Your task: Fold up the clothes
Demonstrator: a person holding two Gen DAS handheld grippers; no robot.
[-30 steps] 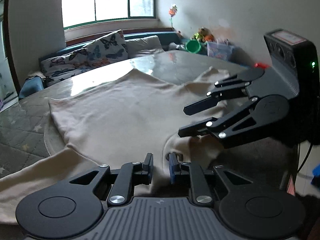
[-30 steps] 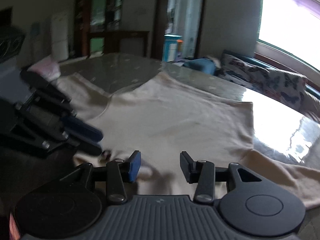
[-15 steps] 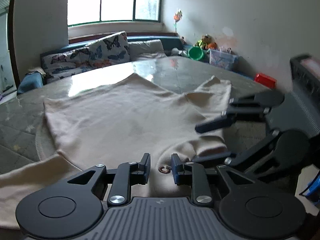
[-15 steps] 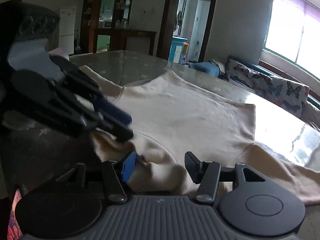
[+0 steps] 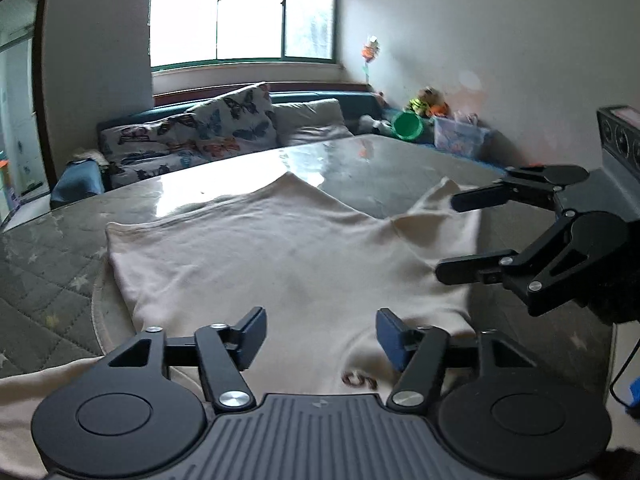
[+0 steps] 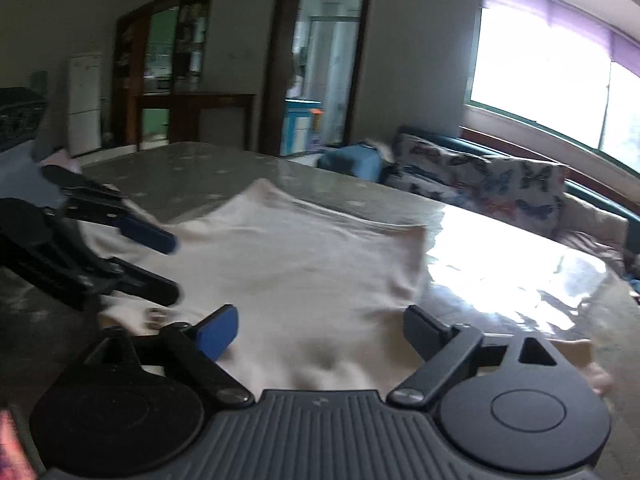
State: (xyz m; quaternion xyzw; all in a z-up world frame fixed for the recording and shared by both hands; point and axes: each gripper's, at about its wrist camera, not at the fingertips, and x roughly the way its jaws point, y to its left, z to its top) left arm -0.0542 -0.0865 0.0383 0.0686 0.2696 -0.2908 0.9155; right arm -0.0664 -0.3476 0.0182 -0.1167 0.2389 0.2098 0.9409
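Note:
A cream long-sleeved garment [image 5: 280, 252] lies spread flat on the glossy table, also visible in the right wrist view as the garment [image 6: 304, 264]. My left gripper [image 5: 320, 330] hovers just above its near edge by the collar label [image 5: 358, 380], its jaws opening with only flat cloth beneath them, nothing pinched. My right gripper [image 6: 320, 328] hangs over the cloth too, its jaws opening wide and holding nothing. Each gripper shows in the other's view: the right gripper [image 5: 456, 236] at the right, the left gripper [image 6: 172, 268] at the left.
The grey star-patterned table [image 5: 400, 168] runs past the garment on all sides. Behind it stand a sofa with butterfly cushions [image 5: 224, 128], a green bucket [image 5: 407, 126] and a toy box [image 5: 460, 142]. A doorway [image 6: 316, 60] and a white fridge [image 6: 84, 100] are at the far end.
Both grippers, nearly shut at the garment's near edge earlier, have spread their jaws wide and let the cloth drop flat. The right gripper has drawn back to the right.

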